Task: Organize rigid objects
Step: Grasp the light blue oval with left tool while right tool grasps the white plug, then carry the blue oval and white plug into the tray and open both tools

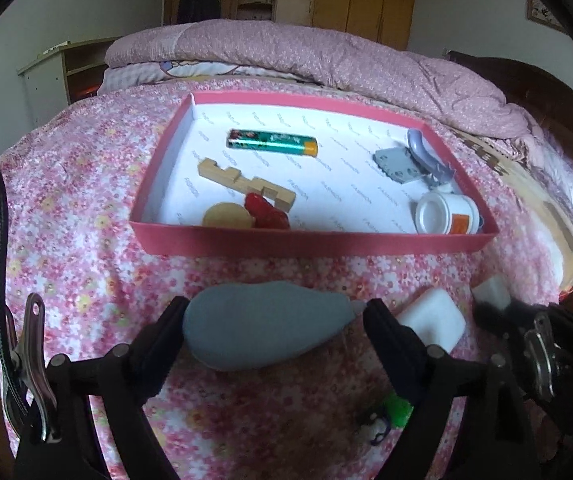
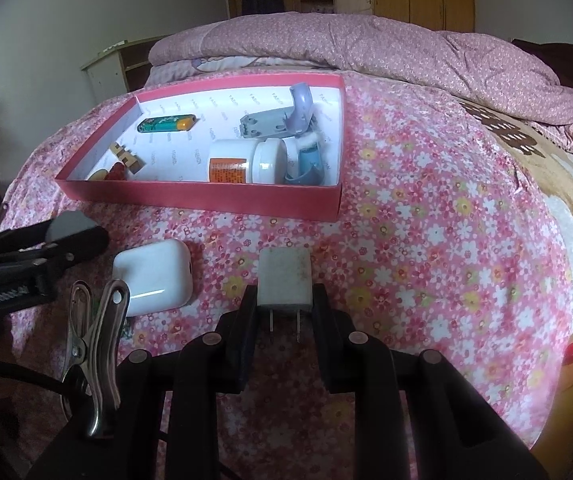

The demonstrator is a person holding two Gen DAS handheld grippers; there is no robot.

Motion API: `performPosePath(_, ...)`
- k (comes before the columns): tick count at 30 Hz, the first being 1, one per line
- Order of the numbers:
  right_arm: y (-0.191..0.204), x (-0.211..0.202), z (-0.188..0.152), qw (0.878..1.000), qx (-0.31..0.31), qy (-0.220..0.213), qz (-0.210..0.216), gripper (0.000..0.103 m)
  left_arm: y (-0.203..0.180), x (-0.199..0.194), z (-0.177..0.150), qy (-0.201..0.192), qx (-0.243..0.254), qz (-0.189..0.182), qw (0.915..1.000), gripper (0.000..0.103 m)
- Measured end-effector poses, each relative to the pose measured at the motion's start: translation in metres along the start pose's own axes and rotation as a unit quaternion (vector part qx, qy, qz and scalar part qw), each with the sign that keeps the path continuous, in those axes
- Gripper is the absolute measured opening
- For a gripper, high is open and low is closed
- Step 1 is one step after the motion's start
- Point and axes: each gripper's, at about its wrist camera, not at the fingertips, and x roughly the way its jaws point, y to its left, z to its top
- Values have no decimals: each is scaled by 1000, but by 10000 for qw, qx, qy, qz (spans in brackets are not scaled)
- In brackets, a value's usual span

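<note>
Left wrist view shows the left hand-held gripper (image 1: 274, 312) holding a gray teardrop-shaped thing (image 1: 262, 326) between its fingers, over the flowery bed cover (image 1: 86, 208), just before the pink box (image 1: 310, 240). Right hand-held gripper (image 2: 284, 300) squeezes a white plug charger (image 2: 284, 278). A white case (image 2: 152, 276) lies beside it.

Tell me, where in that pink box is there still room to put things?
In the pink box, the middle is bare, between the battery and the white jar. The front-left corner, with the wooden piece, and the right side are crowded.
</note>
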Motion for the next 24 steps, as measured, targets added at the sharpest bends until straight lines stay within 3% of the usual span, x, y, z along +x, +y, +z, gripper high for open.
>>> performPosePath(12,12,-2,2,9996,-124,138,190,26,1,-22,26,-436,195,-149,9987,90)
performPosePath(24,5,-10,9,9988,117,109,470,26,-3,11,67,-449,303,-154,9984,90)
